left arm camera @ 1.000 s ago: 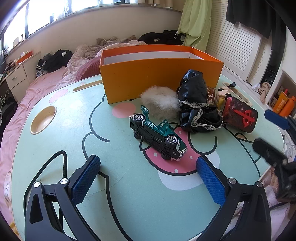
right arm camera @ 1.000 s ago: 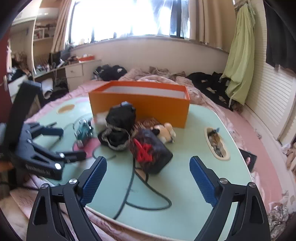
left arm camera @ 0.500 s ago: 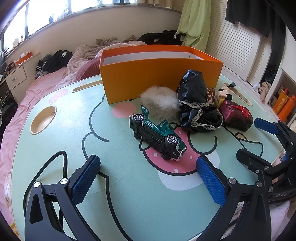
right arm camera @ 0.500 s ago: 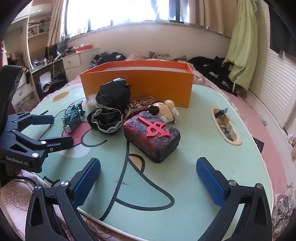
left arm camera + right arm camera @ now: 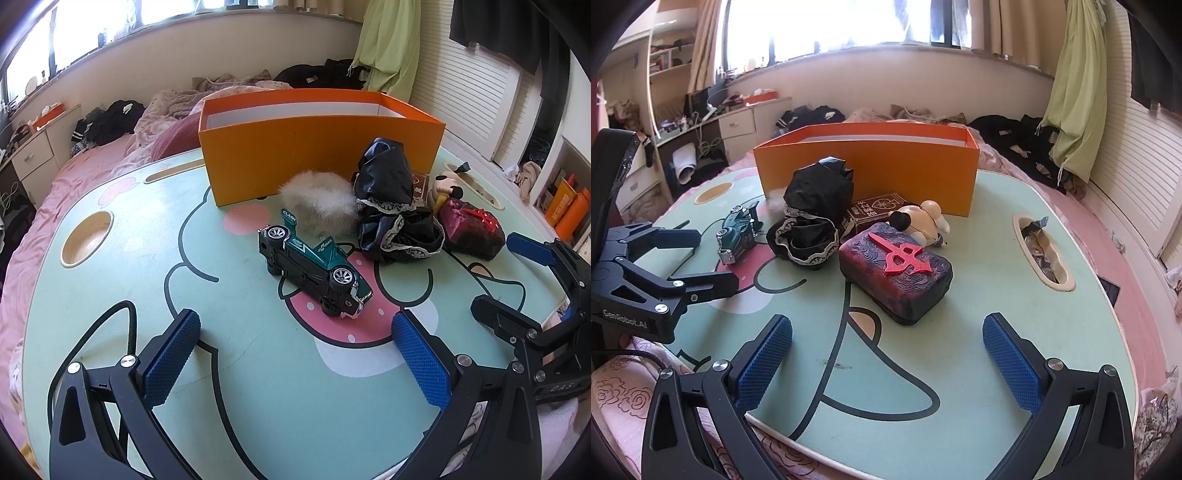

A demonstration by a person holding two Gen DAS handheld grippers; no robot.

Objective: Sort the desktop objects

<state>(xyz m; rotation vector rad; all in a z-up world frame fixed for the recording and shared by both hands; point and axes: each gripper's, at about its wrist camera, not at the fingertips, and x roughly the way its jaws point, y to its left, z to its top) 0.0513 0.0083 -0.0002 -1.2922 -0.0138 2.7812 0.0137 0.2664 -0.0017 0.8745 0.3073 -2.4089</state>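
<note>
Right gripper (image 5: 887, 354) agape, ribbed blue pads | dark rippled box (image 5: 895, 271) ahead

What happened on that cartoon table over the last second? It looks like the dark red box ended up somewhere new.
The right gripper set the dark red box down flat beside the black lace cloth; its jaws have just been opening and now stand wide, clear of the box. The left gripper, toy car, fluffy ball and orange box stayed put.

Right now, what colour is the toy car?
Dark green toy car with a black underside; the left wrist view shows it best.
</note>
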